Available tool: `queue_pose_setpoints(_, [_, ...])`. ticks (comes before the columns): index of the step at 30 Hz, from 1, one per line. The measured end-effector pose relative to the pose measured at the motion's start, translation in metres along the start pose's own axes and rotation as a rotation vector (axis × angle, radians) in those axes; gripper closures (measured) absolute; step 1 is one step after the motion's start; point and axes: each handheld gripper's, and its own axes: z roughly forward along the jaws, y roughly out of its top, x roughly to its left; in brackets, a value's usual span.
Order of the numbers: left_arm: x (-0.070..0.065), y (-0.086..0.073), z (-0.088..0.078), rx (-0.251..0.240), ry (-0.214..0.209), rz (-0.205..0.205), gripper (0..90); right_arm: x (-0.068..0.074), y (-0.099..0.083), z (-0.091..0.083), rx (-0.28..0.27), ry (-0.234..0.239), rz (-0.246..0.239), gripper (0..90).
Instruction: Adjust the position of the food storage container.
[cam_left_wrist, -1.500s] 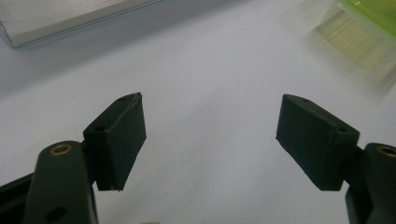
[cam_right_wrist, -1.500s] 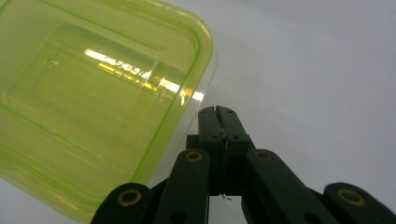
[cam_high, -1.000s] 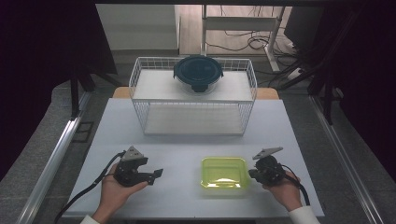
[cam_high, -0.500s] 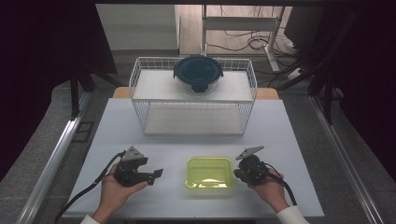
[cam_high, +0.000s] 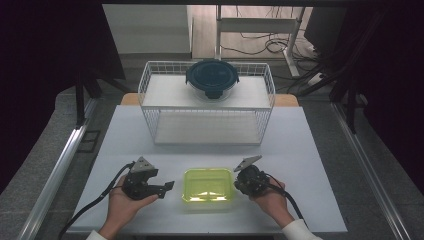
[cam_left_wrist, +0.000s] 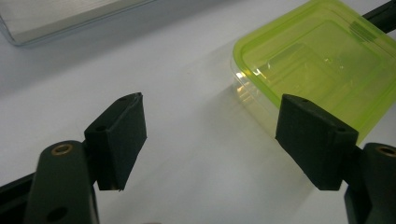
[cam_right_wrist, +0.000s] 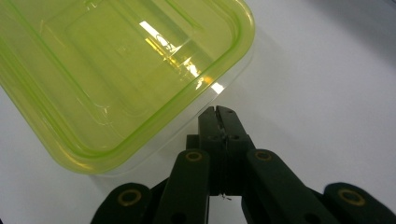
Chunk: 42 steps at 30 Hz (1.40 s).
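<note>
1. The yellow-green clear plastic lidded container (cam_high: 208, 184) sits on the white table (cam_high: 310, 150), between both grippers.
2. The right gripper (cam_right_wrist: 218, 114), jaws pressed together, touches its side.
3. The left gripper (cam_left_wrist: 210, 135) is spread wide, empty, just beside it.

Lidded green container on the table

The translucent yellow-green container (cam_high: 208, 184), rectangular, lid on, lay flat in front of the wire basket (cam_high: 207, 111), well apart.

Grippers: two, a left gripper (cam_high: 167, 186) and a right gripper (cam_high: 239, 181), one per hand.
Green box (cam_high: 208, 184): one, lidded.
Round dark-lidded tub (cam_high: 212, 78): one.
Wire rack (cam_high: 207, 116): one.
White surface (cam_high: 310, 150): one.
Hands: two.
</note>
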Motion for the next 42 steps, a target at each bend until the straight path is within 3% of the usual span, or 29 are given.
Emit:
queue_pose_setpoints(5, [0.000,0.000,-0.001,0.002,0.015,0.010,23.7,-0.001,-0.001,-0.002,-0.008,-0.002,0.006,88.8])
queue_pose_setpoints(11, [-0.001,-0.001,-0.002,0.014,0.028,0.020,23.2,-0.007,-0.012,-0.017,-0.083,-0.017,0.046,88.7])
queue_pose_setpoints(12, [-0.001,-0.001,-0.002,0.014,0.024,0.009,23.2,-0.010,-0.018,-0.024,-0.125,-0.019,0.054,88.6])
queue_pose_setpoints(14, [-0.001,-0.001,-0.003,0.014,0.011,-0.006,22.9,-0.012,-0.025,-0.030,-0.158,-0.019,0.079,87.0])
queue_pose_setpoints(16, [-0.003,-0.001,-0.004,0.014,0.007,-0.013,22.8,-0.015,-0.031,-0.033,-0.184,-0.008,0.104,79.1])
queue_pose_setpoints(18, [-0.004,-0.002,-0.005,0.014,0.008,-0.022,22.8,-0.020,-0.035,-0.035,-0.215,0.006,0.140,59.5])
queue_pose_setpoints(20, [-0.006,-0.003,-0.006,0.013,0.007,-0.025,22.8,-0.024,-0.035,-0.037,-0.247,0.015,0.205,42.2])
queue_pose_setpoints(23, [-0.007,-0.004,-0.009,0.012,0.005,-0.039,22.8,-0.026,-0.036,-0.040,-0.293,0.083,0.271,32.8])
queue_pose_setpoints(26, [-0.007,-0.004,-0.009,0.019,-0.011,-0.058,21.4,-0.025,-0.037,-0.039,-0.303,0.105,0.266,29.2])
queue_pose_setpoints(28, [-0.010,-0.006,-0.008,0.005,0.032,-0.063,12.3,-0.023,-0.036,-0.038,-0.299,0.105,0.254,29.2])
queue_pose_setpoints(29, [-0.010,-0.006,-0.008,0.005,0.032,-0.063,11.3,-0.023,-0.036,-0.038,-0.299,0.105,0.254,29.2])
queue_pose_setpoints(31, [-0.011,-0.007,-0.007,0.025,0.023,-0.054,14.0,-0.022,-0.036,-0.037,-0.292,0.110,0.247,29.4])
queue_pose_setpoints(34, [-0.012,-0.007,-0.008,0.008,0.007,-0.067,13.0,-0.021,-0.036,-0.036,-0.280,0.105,0.237,29.6])
queue_pose_setpoints(38, [-0.015,-0.009,-0.012,-0.013,0.019,-0.070,11.8,-0.021,-0.037,-0.036,-0.279,0.102,0.242,29.7])
queue_pose_setpoints(42, [-0.019,-0.011,-0.014,-0.019,-0.007,-0.084,11.6,-0.021,-0.039,-0.036,-0.278,0.100,0.246,29.8])
